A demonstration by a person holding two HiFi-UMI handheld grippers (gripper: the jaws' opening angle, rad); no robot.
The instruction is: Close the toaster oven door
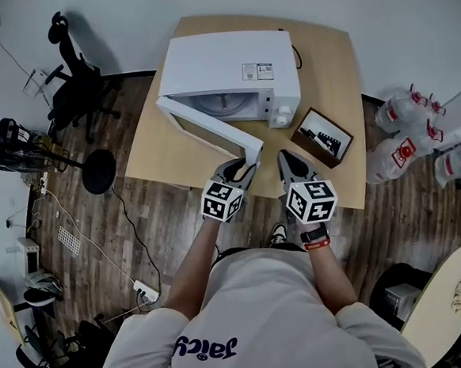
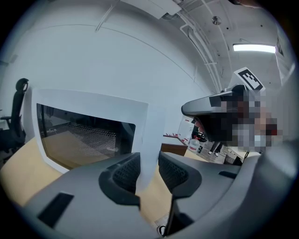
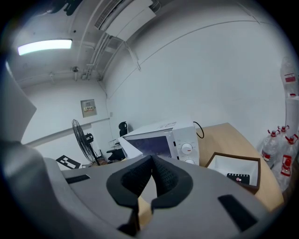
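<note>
The white toaster oven (image 1: 230, 72) sits on the wooden tabletop (image 1: 329, 68) in the upper middle of the head view. Its door (image 1: 210, 129) stands open, swung out diagonally toward the lower right of that view. The left gripper (image 1: 241, 170) pinches the door's free edge; in the left gripper view the white panel (image 2: 93, 112) fills the gap between the dark pads (image 2: 125, 172). Just to its right, the right gripper (image 1: 291, 165) hangs over the tabletop's near edge, its jaws pressed together at the tips with nothing between them. A shallow dark-framed box (image 1: 322, 136) lies right of the oven. Water bottles (image 1: 406, 138) stand on the floor at right and an office chair (image 1: 75, 80) at upper left.
</note>
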